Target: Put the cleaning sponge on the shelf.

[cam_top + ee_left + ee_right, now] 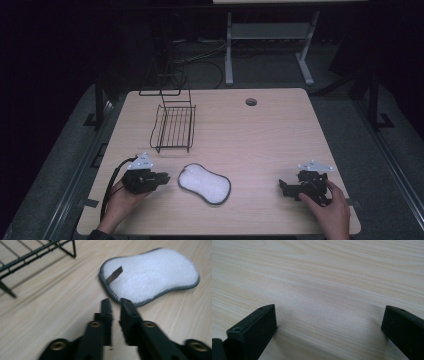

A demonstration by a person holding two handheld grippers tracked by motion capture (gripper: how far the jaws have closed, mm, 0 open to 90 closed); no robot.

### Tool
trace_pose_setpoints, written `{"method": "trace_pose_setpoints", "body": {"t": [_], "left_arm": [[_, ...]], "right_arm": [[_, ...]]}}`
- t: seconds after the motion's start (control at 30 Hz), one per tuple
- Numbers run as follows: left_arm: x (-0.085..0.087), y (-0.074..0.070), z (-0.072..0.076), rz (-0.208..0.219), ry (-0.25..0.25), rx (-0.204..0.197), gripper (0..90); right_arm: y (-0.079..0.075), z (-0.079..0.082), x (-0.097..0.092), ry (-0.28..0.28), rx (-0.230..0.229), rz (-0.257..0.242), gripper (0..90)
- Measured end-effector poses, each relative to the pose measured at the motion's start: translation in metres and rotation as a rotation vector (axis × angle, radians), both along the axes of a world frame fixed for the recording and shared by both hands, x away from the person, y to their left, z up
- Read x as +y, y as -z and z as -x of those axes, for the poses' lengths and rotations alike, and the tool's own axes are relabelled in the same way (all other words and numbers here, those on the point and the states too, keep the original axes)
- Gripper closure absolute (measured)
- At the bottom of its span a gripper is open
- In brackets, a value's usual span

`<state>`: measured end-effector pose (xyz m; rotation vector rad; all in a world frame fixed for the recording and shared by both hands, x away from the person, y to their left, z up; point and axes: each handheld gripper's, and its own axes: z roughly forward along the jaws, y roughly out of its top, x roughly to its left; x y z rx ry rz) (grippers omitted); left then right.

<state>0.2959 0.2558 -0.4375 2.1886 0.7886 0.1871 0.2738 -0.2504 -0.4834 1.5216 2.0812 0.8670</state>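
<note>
A white fluffy pad [205, 183] with a grey rim lies on the wooden table [260, 140] near its front, between my two grippers. In the left gripper view the pad [150, 275] carries a small brown tab [114, 275] near its closest end. My left gripper [165, 177] points at that end from the left, just short of it. Its jaws [115, 301] stand almost together with nothing between them. My right gripper [283, 187] rests at the front right, well clear of the pad. It [329, 308] is open wide over bare wood.
A black wire rack [173, 127] stands behind the left gripper toward the table's back left, and its corner [32, 252] appears in the left gripper view. A round cable hole [251, 102] sits near the far edge. A white desk frame [270, 45] stands on the floor beyond.
</note>
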Motion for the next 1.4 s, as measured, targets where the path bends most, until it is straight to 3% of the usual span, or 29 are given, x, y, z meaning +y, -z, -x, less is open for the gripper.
{"method": "trace_pose_setpoints", "body": {"t": [0.03, 0.1, 0.5, 0.9, 1.1, 1.4], "left_arm": [[0.000, 0.000, 0.000, 0.000, 0.000, 0.000, 88.8], [-0.003, -0.003, -0.002, 0.020, 0.013, 0.007, 89.7], [-0.025, -0.012, -0.020, 0.031, 0.062, -0.009, 89.8], [-0.052, -0.008, -0.046, 0.033, 0.105, -0.001, 89.8], [-0.069, 0.001, -0.059, 0.006, 0.125, 0.020, 89.8], [-0.073, 0.012, -0.063, -0.047, 0.124, 0.036, 89.8]], "right_arm": [[0.000, 0.000, 0.000, 0.000, 0.000, 0.000, 0.0], [0.000, 0.000, 0.000, 0.000, 0.000, 0.000, 0.0], [0.000, 0.000, 0.000, 0.000, 0.000, 0.000, 0.0], [0.000, 0.000, 0.000, 0.000, 0.000, 0.000, 0.0], [0.000, 0.000, 0.000, 0.000, 0.000, 0.000, 0.0], [0.000, 0.000, 0.000, 0.000, 0.000, 0.000, 0.0]]}}
